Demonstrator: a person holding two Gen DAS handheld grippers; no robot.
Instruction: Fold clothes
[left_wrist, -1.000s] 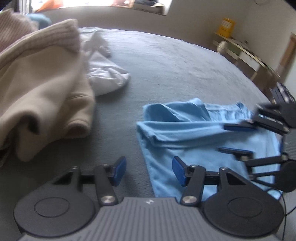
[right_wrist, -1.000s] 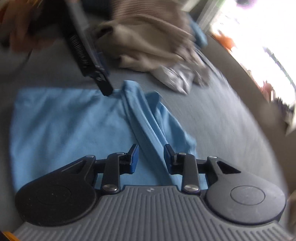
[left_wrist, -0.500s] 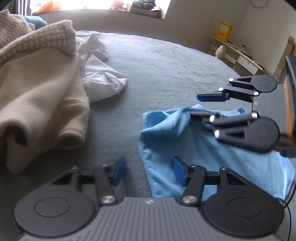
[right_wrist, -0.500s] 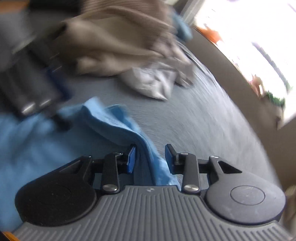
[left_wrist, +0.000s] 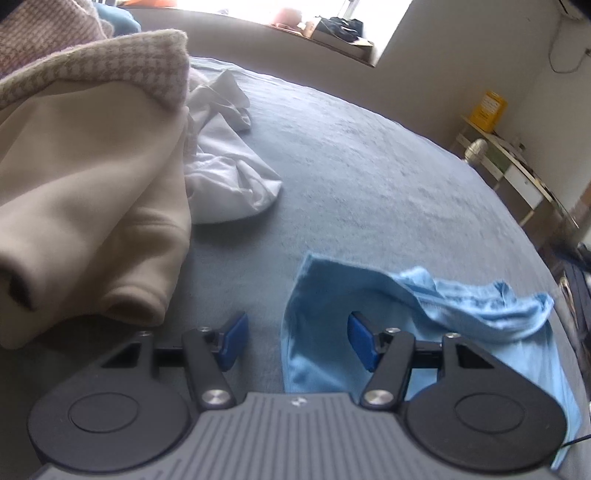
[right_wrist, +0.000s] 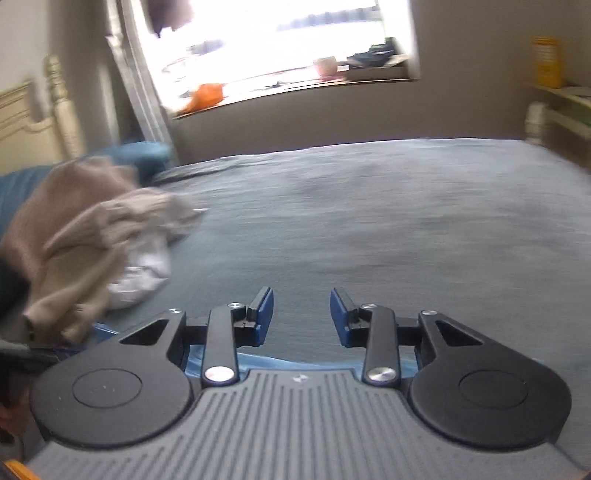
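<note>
The light-blue cotton garment (left_wrist: 369, 317) lies rumpled on the grey bed (left_wrist: 369, 177), long axis running rightward from the left claw (left_wrist: 295, 341), which gapes empty at its near-left edge. The right claw (right_wrist: 302, 317), likewise agape, points beyond it.

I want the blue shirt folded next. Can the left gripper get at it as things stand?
Probably yes. The left gripper is open and the blue shirt lies flat on the bed just ahead of its fingers, with nothing over it; the beige sweater sits off to the side.
</note>
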